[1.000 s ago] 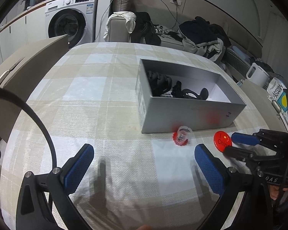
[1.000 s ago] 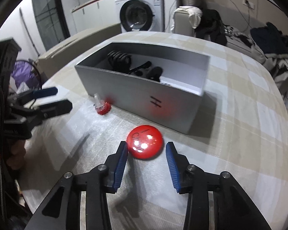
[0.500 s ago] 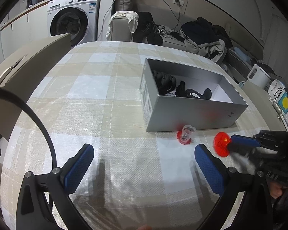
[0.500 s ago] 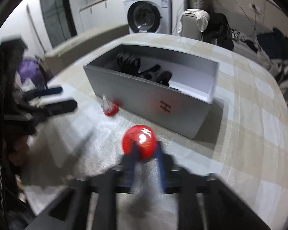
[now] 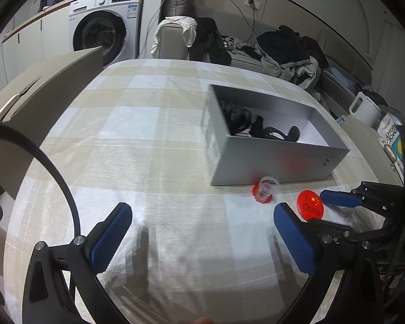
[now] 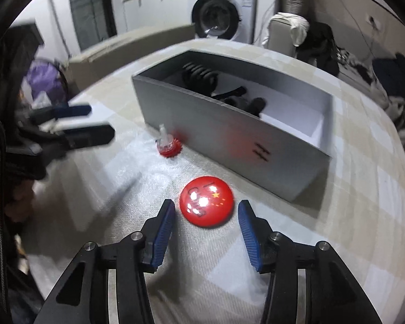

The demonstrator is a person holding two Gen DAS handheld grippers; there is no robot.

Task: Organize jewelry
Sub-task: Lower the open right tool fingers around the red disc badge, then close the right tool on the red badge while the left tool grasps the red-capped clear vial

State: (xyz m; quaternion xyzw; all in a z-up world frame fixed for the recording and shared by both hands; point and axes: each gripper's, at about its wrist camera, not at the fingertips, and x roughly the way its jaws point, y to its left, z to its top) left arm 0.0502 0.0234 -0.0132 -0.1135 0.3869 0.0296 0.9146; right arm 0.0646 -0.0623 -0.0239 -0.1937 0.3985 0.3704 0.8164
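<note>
Right wrist view: the right claw (image 6: 205, 216) hovers over a checked desk (image 6: 364, 216), its blue pads opening around a round red badge (image 6: 206, 205) without touching it. That badge lies flat just in front of the grey box (image 6: 229, 135), which holds dark items. Beside the badge, near the box's front wall, stands a small clear piece on a red base (image 6: 166, 145). Farther from the box, the left claw (image 5: 202, 232) stands wide apart, empty.

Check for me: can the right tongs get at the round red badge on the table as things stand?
Probably yes. The red badge lies flat on the tablecloth just ahead of the right tongs, whose jaws are opening with nothing between them. The grey box sits behind it, clear of the approach. Its low profile may make gripping awkward.
</note>
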